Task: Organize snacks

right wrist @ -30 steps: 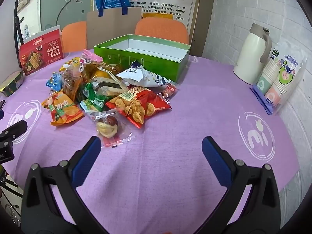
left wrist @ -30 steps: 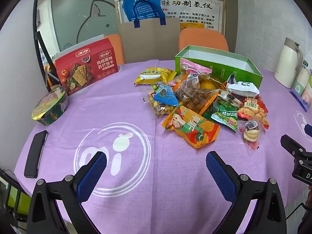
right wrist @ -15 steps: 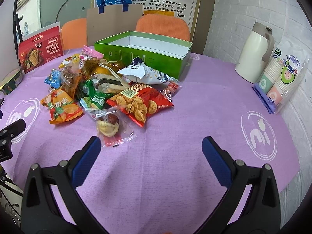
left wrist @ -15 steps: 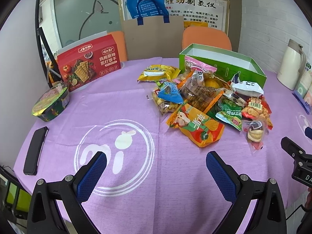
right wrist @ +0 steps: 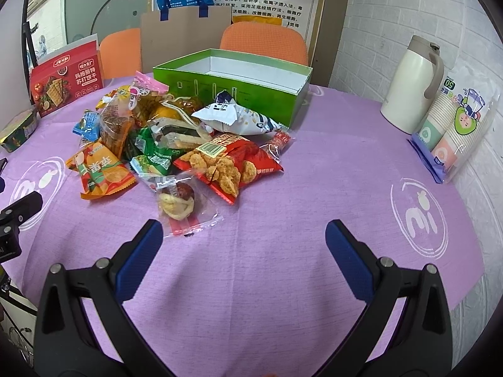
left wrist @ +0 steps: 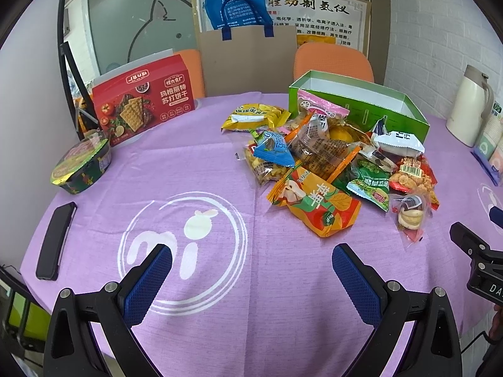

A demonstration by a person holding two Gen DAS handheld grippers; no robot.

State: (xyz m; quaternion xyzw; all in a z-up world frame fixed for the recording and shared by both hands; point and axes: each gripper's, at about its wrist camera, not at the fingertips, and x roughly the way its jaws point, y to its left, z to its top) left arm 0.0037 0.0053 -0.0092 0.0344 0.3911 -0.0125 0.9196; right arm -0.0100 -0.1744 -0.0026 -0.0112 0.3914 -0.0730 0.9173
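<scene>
Both grippers have drifted back a touch, so the snack pile [right wrist: 176, 138] looks slightly farther off, at 11 o'clock from the right gripper [right wrist: 242, 245], against the green box [right wrist: 232, 94]. Left gripper [left wrist: 251, 270] and right both hover empty, jaws spread wide. Paper cups [right wrist: 456, 132] read "50".

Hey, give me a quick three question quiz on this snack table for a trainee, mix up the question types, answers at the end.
1. True or false: the green box already holds snacks.
2. Which packet lies nearest the right gripper? A) clear pastry packet B) yellow packet C) white packet
3. Fill in: the jaws of the left gripper are ____.

Key: 1 false, its visible inside looks bare. 2 A. 3 open, as are the right ones.
</scene>
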